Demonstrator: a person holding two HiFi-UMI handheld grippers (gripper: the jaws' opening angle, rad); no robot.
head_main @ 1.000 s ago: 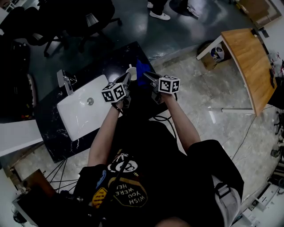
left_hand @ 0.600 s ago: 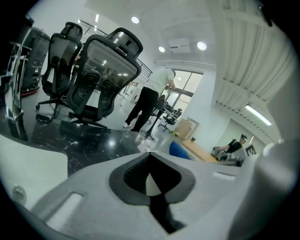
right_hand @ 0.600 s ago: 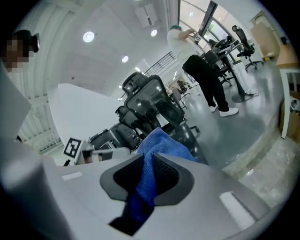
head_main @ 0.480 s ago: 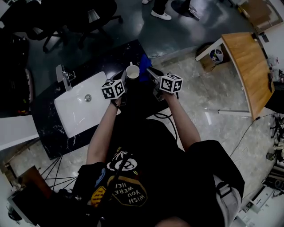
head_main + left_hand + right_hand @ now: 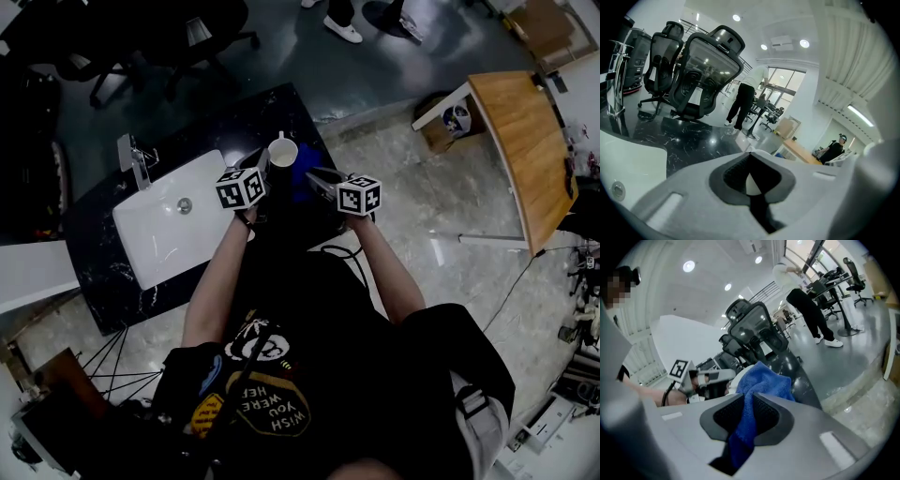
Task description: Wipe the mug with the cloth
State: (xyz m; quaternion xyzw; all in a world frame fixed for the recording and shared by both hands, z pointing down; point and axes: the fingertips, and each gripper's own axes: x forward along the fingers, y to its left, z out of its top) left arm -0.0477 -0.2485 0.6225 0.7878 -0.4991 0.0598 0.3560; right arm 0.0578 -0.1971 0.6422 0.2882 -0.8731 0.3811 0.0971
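Observation:
A white mug [image 5: 282, 152] is held above the black counter, open side up, at the tip of my left gripper [image 5: 266, 161]. In the left gripper view the jaws are shut on a white part of the mug [image 5: 750, 183]. My right gripper [image 5: 314, 175] is to the right of the mug and a little nearer me, shut on a blue cloth [image 5: 300, 180]. In the right gripper view the cloth [image 5: 761, 380] bunches up past the pads and hangs down between them. Behind it I see the left gripper [image 5: 708, 379] and a sliver of the mug [image 5: 732, 381].
A white sink [image 5: 169, 225] with a chrome faucet [image 5: 131, 161] is set in the black marble counter [image 5: 103, 272] left of the grippers. Office chairs [image 5: 169, 37] stand beyond the counter, with a person's feet [image 5: 337, 21] near them. A wooden table [image 5: 530, 131] is at right.
The right gripper has drawn back toward me with the cloth, which was up beside the mug a second ago. The left gripper and mug have barely shifted.

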